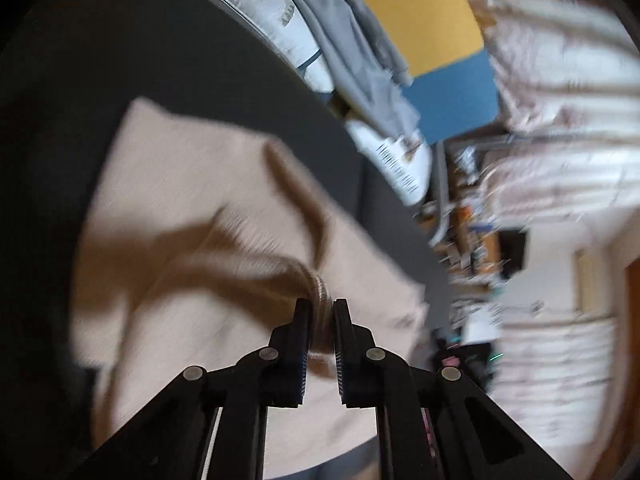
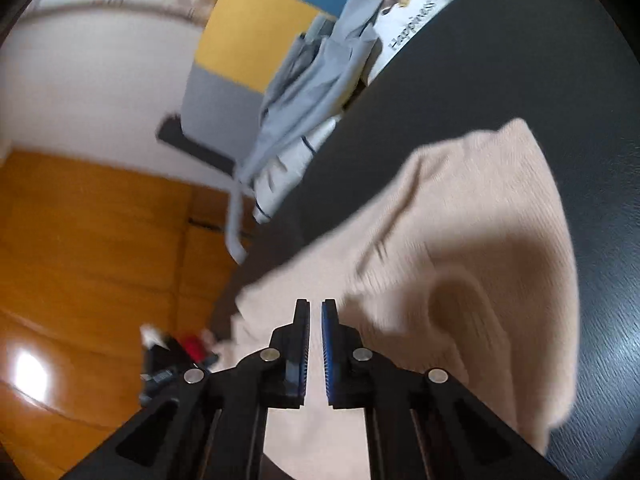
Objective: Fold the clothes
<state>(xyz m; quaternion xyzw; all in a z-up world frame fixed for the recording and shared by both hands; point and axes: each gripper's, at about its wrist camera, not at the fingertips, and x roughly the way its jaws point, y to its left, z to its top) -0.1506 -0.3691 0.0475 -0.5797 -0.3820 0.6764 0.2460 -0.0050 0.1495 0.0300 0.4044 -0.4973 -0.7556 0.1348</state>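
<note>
Two grippers work the beige knit (image 1: 192, 208) spread on the dark table (image 1: 168, 48): left gripper (image 1: 321, 312) pinches a ribbed bunch, right gripper (image 2: 315, 312) hangs slightly parted, seemingly empty, so carry that edge level and taut, I'd say.

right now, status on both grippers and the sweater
Left gripper shut on beige sweater. Right gripper nearly closed, grip unclear. Grey garment lies apart.

table (image 1: 168, 60): dark, woodgrain sheen at right edge in right view | on it: beige knit (image 1: 192, 184), spread ahead of and under left claw (image 1: 321, 308), rumpled, one end reaching past table edge by right claw (image 2: 315, 308) | far edge: grey garment (image 2: 320, 80) and white printed cloth (image 2: 420, 4), well beyond both claws
</note>
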